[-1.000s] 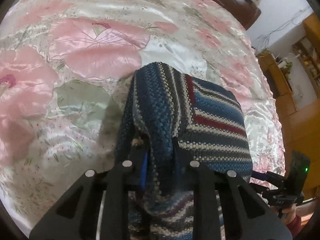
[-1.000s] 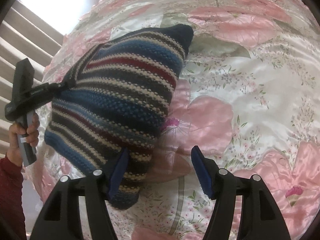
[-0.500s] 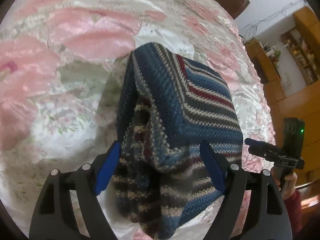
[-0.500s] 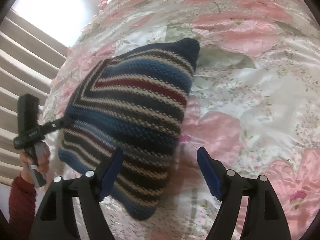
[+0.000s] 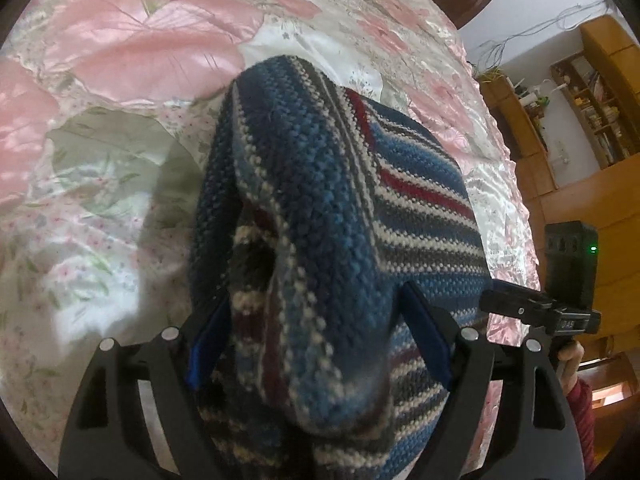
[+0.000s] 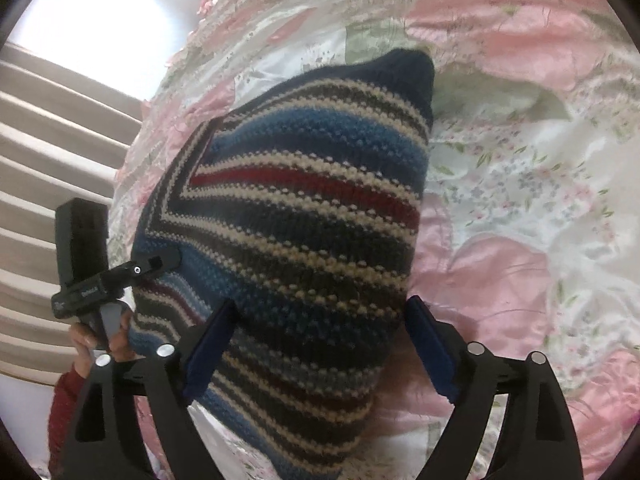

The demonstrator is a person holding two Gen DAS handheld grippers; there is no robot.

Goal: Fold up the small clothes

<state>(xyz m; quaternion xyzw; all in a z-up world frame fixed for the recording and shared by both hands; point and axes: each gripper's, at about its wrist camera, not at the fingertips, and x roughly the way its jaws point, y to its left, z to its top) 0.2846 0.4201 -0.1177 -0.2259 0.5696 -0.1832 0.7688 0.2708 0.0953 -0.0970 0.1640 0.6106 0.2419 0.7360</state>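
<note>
Both the left gripper [image 5: 316, 336] and right gripper [image 6: 320, 352] stand spread wide around the striped knit [image 6: 304, 220], whose navy corner points toward one o'clock, likely positioning for a fresh pinch.

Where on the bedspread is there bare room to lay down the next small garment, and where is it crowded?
Bare bedspread lies right of the striped knit in the right wrist view, and left of it in the left wrist view. It is crowded at the knit's near edge, where the open left gripper and open right gripper straddle it.

Coarse knitted wool garment [image 5: 400, 200], glossy satin bedspread [image 5: 120, 60]
</note>
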